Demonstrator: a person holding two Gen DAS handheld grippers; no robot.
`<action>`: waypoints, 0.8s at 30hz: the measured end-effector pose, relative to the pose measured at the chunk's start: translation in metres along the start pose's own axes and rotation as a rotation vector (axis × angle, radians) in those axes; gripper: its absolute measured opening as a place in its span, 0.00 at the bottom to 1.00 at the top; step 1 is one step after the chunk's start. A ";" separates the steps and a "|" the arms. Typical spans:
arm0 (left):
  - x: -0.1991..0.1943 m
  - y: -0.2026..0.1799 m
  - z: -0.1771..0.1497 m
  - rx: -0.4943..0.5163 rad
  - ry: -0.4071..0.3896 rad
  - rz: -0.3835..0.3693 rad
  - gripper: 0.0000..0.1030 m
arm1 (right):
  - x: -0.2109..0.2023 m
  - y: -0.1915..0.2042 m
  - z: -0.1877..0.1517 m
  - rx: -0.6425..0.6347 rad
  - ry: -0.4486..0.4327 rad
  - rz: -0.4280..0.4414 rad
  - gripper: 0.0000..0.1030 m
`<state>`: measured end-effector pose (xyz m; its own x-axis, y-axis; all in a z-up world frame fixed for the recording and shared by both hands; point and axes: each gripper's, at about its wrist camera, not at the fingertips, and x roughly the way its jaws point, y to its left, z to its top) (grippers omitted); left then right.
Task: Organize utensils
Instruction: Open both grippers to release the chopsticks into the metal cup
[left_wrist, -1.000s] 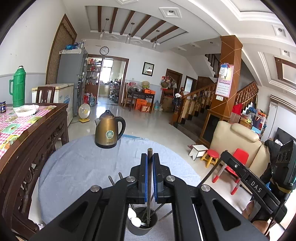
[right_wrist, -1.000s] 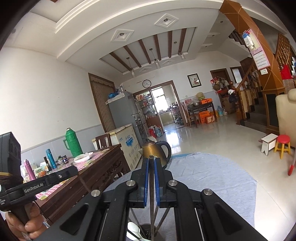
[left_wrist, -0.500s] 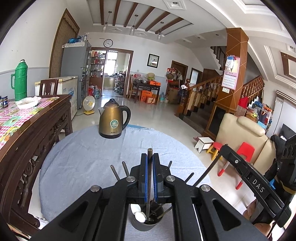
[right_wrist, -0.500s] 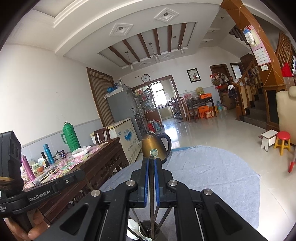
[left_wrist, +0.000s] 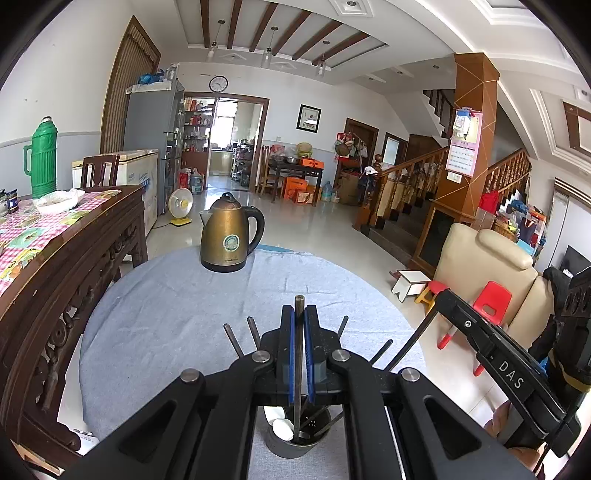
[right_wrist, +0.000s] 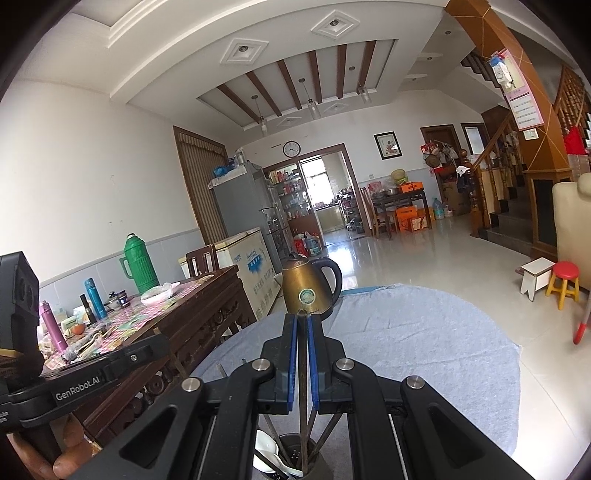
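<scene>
Left gripper clamped on a dark chopstick; right gripper pinching another chopstick. Both tips apparently inside the grey holder on the blue-clothed table. Best lowered straight, then released gently.

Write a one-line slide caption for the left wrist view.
Left gripper holds a chopstick upright above the grey utensil holder.
</scene>
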<state>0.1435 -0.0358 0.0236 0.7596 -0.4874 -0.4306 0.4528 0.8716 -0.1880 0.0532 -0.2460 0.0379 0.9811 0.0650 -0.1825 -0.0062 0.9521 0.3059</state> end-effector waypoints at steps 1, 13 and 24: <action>0.000 0.000 0.000 -0.001 0.001 0.000 0.05 | 0.000 0.000 -0.001 -0.002 0.001 -0.001 0.07; 0.009 0.006 -0.005 -0.011 0.038 0.017 0.05 | 0.015 0.008 -0.011 -0.030 0.054 -0.008 0.07; 0.022 0.018 -0.014 -0.042 0.083 0.008 0.05 | 0.032 0.012 -0.024 -0.049 0.127 -0.021 0.07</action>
<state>0.1622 -0.0308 -0.0013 0.7210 -0.4763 -0.5033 0.4256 0.8776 -0.2207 0.0800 -0.2252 0.0131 0.9487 0.0794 -0.3061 0.0013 0.9670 0.2549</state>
